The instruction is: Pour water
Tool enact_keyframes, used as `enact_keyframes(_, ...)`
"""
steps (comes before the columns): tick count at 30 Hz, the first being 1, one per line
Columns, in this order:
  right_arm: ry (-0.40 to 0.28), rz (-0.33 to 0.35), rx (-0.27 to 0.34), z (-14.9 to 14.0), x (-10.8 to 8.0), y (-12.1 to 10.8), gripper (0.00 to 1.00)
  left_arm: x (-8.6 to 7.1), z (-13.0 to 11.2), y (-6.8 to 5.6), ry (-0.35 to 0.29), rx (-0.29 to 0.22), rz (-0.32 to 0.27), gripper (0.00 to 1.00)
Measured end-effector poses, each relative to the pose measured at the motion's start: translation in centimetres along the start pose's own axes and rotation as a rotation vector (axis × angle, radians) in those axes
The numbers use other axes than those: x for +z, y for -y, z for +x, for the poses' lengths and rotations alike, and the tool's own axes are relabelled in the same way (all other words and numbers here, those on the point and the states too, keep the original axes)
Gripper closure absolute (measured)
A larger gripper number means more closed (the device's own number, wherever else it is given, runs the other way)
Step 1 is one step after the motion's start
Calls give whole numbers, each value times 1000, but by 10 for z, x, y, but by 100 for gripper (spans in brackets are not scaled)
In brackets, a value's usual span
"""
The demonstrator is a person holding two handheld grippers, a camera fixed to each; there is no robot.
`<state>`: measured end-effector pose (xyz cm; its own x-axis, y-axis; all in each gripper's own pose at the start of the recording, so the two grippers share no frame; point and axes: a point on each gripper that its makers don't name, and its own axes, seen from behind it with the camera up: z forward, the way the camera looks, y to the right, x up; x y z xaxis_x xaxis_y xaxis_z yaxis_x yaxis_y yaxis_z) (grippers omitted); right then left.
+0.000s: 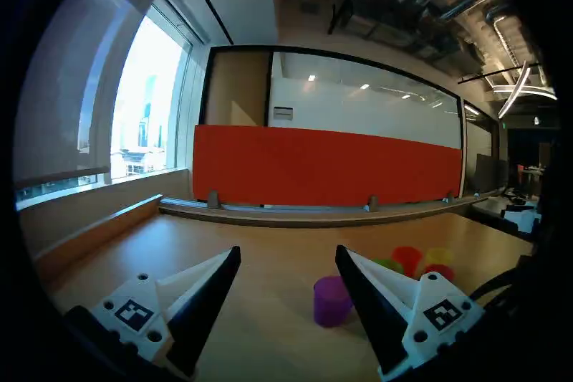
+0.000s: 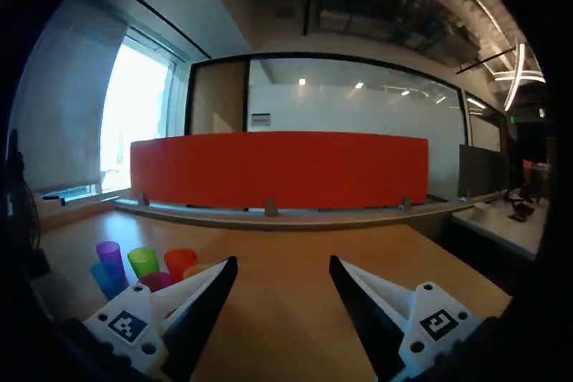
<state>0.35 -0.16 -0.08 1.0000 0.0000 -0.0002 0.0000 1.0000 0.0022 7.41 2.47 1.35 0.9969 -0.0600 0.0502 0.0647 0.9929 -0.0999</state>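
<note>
Quick rundown, using the orange partition at the back of the wooden table as the reference point.

Got the left gripper held over the table on the near side of the partition. Pointing pretty much straight at it, fingers spread wide apart, not gripping anything. Same deal for the right gripper: spread wide, gripping nothing, aimed at the middle of the partition.

Cups all bunched together on the table, well short of the partition.

In the left gripper view, sitting in front of the partition's right half:
- purple cup farthest from the partition, seen in the gap by the right-hand finger and partly behind it
- green cup, orange-red cup, yellow cup and pinkish-red cup closer to the partition, peeking over that same finger

In the right gripper view, same bunch in front of the partition's left end:
- purple cup and blue cup on the outside
- then green cup and orange-red cup
- pinkish-red cup tucked low against the left-hand finger

All upright as far as visible. No way to tell about water inside from here. Bright window off past the partition's left end.
</note>
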Motion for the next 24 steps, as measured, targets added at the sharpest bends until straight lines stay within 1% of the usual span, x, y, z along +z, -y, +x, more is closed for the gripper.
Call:
enact_keyframes(2, -1, 7, 0, 12, -3, 5, 1, 2, 14, -3, -3, -3, -19, 1)
enact_keyframes(5, -3, 24, 2, 33, -3, 10, 1, 4, 33, -6, -4, 6, -37, 2)
enact_keyframes(11, -14, 56, 7, 74, 0, 17, 1, 8, 73, -8, -17, 53, -52, 2)
enact_keyframes(14, -19, 71, 2, 93, 1, 20, 1, 9, 90, -10, -17, 65, -61, 1)
enact_keyframes(17, -29, 87, -3, 113, 2, 23, 1, 11, 103, -12, -5, 61, -75, 2)
enact_keyframes(20, -41, 97, -8, 126, 2, 26, 1, 12, 113, -17, 6, 53, -101, 1)
enact_keyframes(24, -28, 99, -15, 124, 5, 27, 1, 15, 113, -27, 29, 46, -152, 2)
